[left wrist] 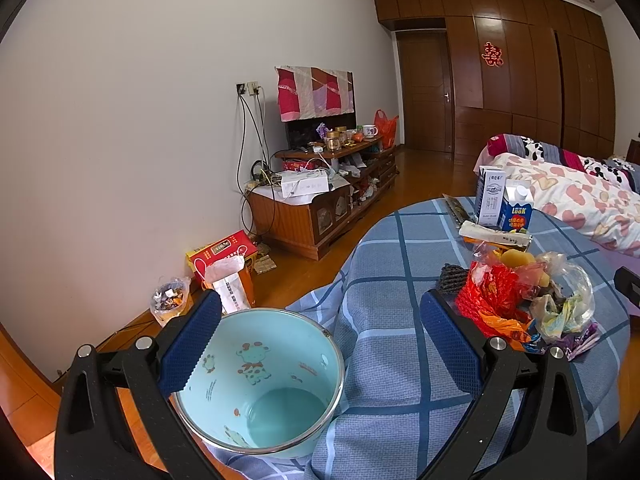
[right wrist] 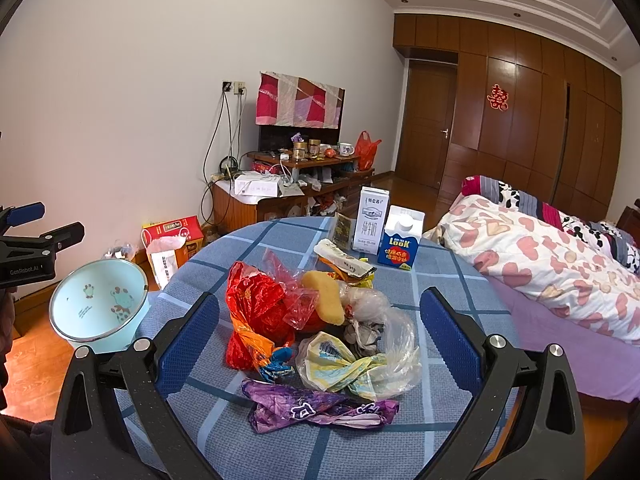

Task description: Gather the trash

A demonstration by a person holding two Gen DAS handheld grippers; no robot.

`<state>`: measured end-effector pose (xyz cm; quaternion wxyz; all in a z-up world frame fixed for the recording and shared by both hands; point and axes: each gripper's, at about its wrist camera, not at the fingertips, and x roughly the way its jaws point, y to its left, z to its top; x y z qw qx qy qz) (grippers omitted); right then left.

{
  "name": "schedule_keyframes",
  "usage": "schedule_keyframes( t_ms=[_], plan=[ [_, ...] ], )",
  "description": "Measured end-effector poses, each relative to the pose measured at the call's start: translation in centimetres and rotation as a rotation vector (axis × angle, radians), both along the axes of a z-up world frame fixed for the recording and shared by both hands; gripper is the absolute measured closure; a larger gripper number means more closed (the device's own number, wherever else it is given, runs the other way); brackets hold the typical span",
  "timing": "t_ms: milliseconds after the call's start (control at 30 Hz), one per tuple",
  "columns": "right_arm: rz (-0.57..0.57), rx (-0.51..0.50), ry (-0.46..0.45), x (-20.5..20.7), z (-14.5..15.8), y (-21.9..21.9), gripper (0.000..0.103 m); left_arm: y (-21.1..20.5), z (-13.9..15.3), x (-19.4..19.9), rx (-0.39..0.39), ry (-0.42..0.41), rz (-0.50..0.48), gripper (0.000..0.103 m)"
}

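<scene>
Hovering above the trash pile [right wrist: 320, 328], your right gripper [right wrist: 320, 340] gapes; your left gripper [left wrist: 320, 344], fingers apart, seemingly straddles the pail [left wrist: 260, 384] rim.

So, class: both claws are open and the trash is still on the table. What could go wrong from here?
1. The bin sits tilted beside the table, apart from the left claw; dropped trash may miss it.
2. The wrappers are loose and tangled, so the right claw may lift only some and scatter others.
3. Reaching past the pile could topple the upright milk cartons behind it.
</scene>
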<state>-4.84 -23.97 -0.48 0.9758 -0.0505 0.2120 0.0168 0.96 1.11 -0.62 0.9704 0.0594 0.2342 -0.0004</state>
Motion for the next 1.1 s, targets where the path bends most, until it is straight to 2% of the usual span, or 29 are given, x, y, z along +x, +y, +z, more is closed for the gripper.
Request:
schedule_keyframes(
  t_ms=[767,1100],
  plan=[
    [-0.003,0.008,0.005,0.1,-0.7,-0.3,0.005,0.5,0.1,0.1,0.001,0.003,0.005,0.006],
    [-0.036,0.025,0.029,0.6,-2.0,-2.1,0.005,0.1,-1.2,1.0,0.026,0.028,0.015,0.006]
  ],
)
